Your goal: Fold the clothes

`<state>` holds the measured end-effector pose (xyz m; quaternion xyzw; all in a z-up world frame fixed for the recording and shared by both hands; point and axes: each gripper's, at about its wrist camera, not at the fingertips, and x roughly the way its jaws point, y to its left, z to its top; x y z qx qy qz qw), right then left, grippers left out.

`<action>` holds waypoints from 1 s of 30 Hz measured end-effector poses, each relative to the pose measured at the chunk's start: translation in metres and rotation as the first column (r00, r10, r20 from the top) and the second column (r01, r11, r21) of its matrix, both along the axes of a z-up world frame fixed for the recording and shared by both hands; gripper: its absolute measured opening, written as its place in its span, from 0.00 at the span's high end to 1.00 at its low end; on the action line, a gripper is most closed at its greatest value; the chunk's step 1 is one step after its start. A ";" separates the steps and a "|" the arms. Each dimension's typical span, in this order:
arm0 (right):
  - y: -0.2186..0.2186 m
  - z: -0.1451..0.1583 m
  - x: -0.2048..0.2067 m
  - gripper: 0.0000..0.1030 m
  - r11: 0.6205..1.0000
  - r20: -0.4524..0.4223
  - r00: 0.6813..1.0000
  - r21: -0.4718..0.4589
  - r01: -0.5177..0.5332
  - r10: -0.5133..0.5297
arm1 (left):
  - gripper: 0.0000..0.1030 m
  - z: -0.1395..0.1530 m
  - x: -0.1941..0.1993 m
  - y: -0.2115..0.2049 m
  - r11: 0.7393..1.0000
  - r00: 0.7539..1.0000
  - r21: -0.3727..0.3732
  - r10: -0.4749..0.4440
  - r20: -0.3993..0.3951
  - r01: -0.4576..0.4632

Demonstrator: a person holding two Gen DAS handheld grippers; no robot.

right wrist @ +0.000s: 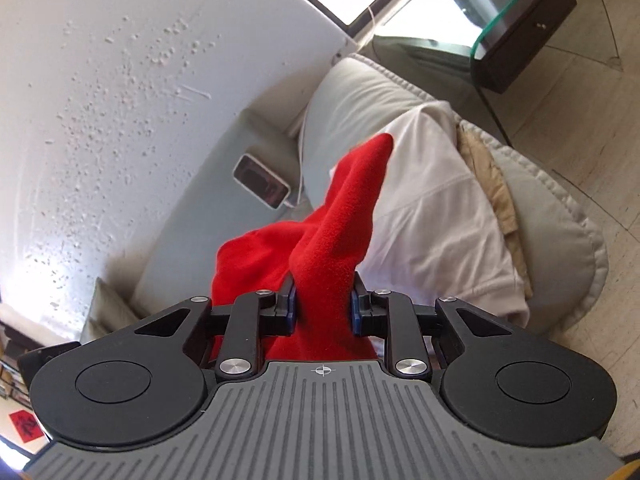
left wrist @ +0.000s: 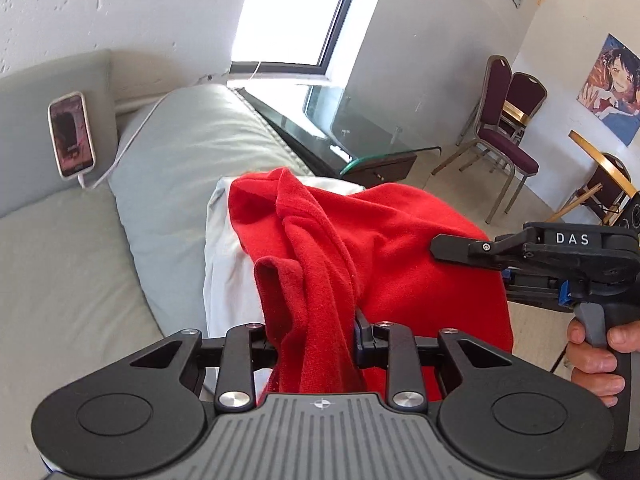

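Red garment (left wrist: 360, 248): held off the sofa (left wrist: 80, 280), hanging between two hand-held grippers, above a white garment (right wrist: 432, 216) that lies on the sofa cushion.

Left hand-held gripper (left wrist: 316, 340): jaws narrowed onto a bunched fold of the red cloth, which fills the gap and runs out toward 12 o'clock in its own view. Grip judged firm.

Right hand-held gripper (right wrist: 322, 306): likewise closed on a gathered ridge of red cloth; the free end rises as a peak toward 1 o'clock. In the left view this tool enters from 3 o'clock, a hand (left wrist: 596, 356) on its grip, its tip against the cloth.

Governing relation: the cloth's long axis runs between the two grips, roughly 9 to 3 o'clock in the left view, and sags in loose folds. Neither hand is nearer; both hold it. Judgement: the grips need drawing apart to take up slack before the garment is laid flat on the sofa.
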<state>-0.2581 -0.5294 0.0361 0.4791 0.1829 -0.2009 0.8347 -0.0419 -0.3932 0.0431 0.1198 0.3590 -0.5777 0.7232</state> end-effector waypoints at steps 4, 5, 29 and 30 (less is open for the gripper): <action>-0.035 0.006 0.017 0.75 0.998 0.048 0.999 -0.064 0.024 -0.021 | 0.74 0.000 0.003 -0.024 0.996 0.996 -0.081 0.038 0.084 -0.031; -0.045 0.008 0.023 0.75 0.997 0.055 0.998 -0.076 0.025 -0.021 | 0.74 -0.005 0.009 -0.031 0.994 0.996 -0.099 0.048 0.081 -0.040; -0.068 -0.027 -0.004 0.83 0.937 -0.122 0.973 -0.314 0.152 -0.198 | 0.58 -0.002 0.019 -0.048 0.982 0.964 -0.130 0.164 0.211 -0.138; -0.066 -0.026 0.003 0.86 0.929 -0.111 0.977 -0.346 0.132 -0.180 | 0.63 -0.006 0.017 -0.059 0.988 0.961 -0.096 0.142 0.238 -0.122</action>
